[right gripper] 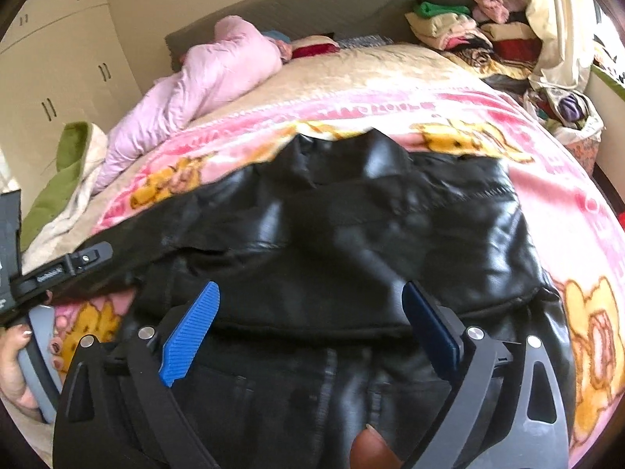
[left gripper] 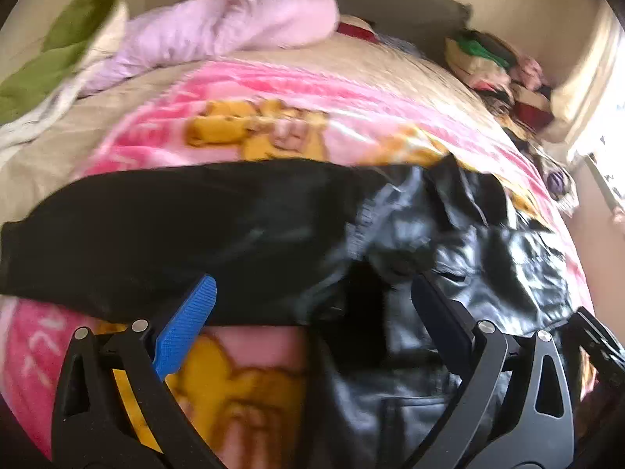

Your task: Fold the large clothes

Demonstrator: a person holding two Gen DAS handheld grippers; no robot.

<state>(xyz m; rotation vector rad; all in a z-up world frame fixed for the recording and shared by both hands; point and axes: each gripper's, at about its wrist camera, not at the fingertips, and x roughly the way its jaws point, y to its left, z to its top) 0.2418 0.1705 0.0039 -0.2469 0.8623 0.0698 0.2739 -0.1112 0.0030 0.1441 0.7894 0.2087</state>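
Right wrist: jacket beneath spread gripper.

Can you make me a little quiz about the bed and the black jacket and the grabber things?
1. True or false: the black leather jacket lies on a pink cartoon blanket.
2. What is the left gripper doing? A) squeezing the jacket B) open above the jacket's edge C) holding a sock
3. Fill in: the puffy coat near the headboard is light ____.

Key:
1. True.
2. B. Its jaws stand wide apart with nothing pinched; the right gripper is open too.
3. Pink.
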